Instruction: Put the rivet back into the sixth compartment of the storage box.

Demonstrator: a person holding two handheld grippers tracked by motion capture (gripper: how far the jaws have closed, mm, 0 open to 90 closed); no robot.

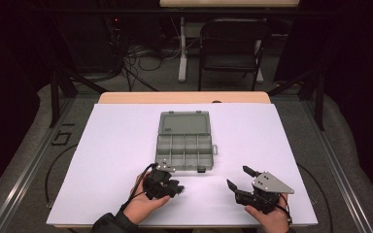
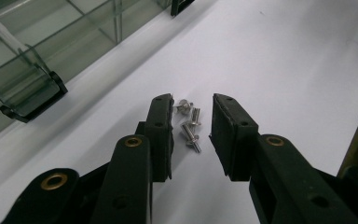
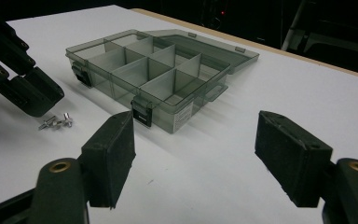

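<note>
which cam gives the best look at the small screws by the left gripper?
The left gripper view: the screws lie sharp and close on the white sheet, between that gripper's jaws, which don't touch them. The right gripper view shows the same cluster small, beside the left gripper. In the high view the left gripper covers that spot.

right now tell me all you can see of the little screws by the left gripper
The screws are a small cluster of about four short, shiny silver-metal pieces with broad heads, lying tipped on the white table close together near the open compartment box. They sit between the left gripper fingers, which are not yet pressing on them.
</note>
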